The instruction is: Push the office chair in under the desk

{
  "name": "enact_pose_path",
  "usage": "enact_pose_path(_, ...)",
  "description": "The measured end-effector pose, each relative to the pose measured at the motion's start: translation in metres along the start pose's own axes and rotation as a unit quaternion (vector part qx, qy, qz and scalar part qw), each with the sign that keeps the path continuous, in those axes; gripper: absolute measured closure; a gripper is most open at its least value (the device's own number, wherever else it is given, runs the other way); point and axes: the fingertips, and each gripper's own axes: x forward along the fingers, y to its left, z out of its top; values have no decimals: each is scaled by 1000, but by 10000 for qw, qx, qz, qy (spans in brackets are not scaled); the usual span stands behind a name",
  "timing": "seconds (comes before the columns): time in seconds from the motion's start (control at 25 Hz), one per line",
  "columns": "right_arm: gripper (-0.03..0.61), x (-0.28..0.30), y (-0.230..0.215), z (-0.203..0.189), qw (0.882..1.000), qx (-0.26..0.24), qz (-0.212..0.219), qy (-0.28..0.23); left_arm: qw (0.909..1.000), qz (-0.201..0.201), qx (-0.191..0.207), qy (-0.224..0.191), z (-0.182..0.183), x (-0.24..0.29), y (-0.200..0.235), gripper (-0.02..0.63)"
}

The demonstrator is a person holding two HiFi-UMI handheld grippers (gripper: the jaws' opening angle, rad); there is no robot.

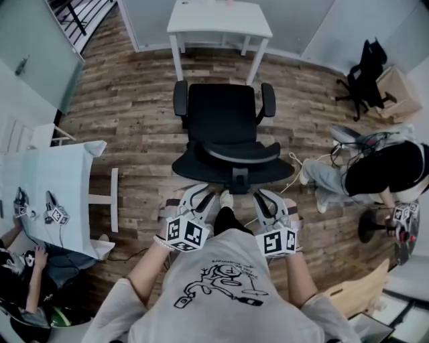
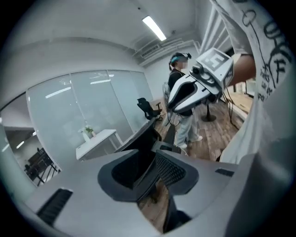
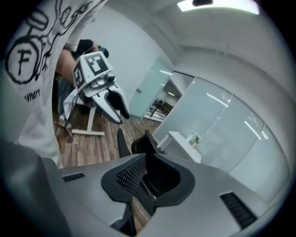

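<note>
A black office chair (image 1: pixel 224 127) stands on the wooden floor, its seat facing the white desk (image 1: pixel 218 20) at the far wall and a gap of floor between them. Both grippers are at the rear of its backrest. My left gripper (image 1: pixel 204 196) is open, and the backrest's edge (image 2: pixel 143 162) runs between its jaws without being pressed. At the other side, my right gripper (image 1: pixel 263 199) also stands open, with the same rim (image 3: pixel 147 185) in the gap. Each gripper shows in the other's view: the right gripper (image 2: pixel 185 92) and the left gripper (image 3: pixel 104 97).
A person (image 1: pixel 375 171) sits on the floor at the right, by cables (image 1: pixel 295 164). A second black chair (image 1: pixel 365 74) and a cardboard box (image 1: pixel 402 90) stand at the back right. A white table (image 1: pixel 60 194) and another person (image 1: pixel 20 268) are at the left.
</note>
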Motion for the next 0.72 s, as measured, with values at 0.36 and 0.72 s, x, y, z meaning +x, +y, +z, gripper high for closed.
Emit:
enact_pose_path(0.36,459,52,26,-96,9855,-993,892,1048,9810,-231,1502,1202,-67,59,-8,499)
enact_pose_path(0.72,399,89,49,-179,9547,-1791,1427,1899,9519,-631,2126,2112,-128,94,-18,391)
